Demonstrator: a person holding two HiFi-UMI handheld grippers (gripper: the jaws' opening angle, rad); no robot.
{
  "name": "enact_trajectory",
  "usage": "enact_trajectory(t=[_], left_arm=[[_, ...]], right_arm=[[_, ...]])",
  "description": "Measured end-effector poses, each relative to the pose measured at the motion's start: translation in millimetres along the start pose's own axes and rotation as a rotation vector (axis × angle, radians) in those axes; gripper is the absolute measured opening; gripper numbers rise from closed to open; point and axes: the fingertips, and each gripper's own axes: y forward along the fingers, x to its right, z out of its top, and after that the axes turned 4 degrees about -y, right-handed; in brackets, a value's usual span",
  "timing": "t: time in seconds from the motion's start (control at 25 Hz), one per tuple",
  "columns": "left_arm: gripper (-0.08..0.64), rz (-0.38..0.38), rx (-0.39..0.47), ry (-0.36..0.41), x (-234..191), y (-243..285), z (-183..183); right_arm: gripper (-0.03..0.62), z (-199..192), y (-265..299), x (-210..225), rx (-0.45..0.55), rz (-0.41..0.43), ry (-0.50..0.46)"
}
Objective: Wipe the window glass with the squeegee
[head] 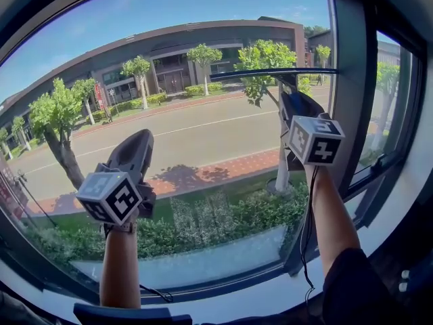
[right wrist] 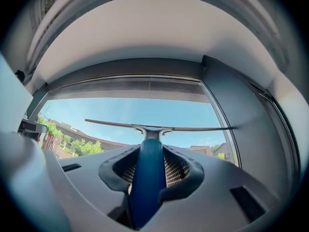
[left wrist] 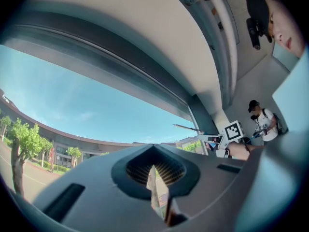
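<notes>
My right gripper (head: 292,102) is shut on the blue handle (right wrist: 147,178) of the squeegee. Its long thin blade (head: 270,73) lies level against the window glass (head: 169,59) near the right side of the pane, close to the upright frame post (head: 352,80). In the right gripper view the blade (right wrist: 159,126) spans the pane below the top frame. My left gripper (head: 135,153) is raised toward the lower left of the glass, its jaws closed with nothing between them. The left gripper view shows the squeegee blade (left wrist: 186,127) and the right gripper's marker cube (left wrist: 233,130) off to the right.
A white sill (head: 257,296) runs below the window. A second narrower pane (head: 389,107) sits right of the post. Another person (left wrist: 263,122) stands in the room behind, seen in the left gripper view. Outside are trees, a road and a building.
</notes>
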Motion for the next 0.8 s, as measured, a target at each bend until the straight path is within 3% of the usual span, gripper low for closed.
enact_trajectory(t=[0.8], left_arm=[[0.002,-0.015,-0.05,-0.087,9.0,-10.9,-55.2]], right_arm=[[0.123,-75.0,-36.8,-12.4,-0.032,-0.002,0.004]])
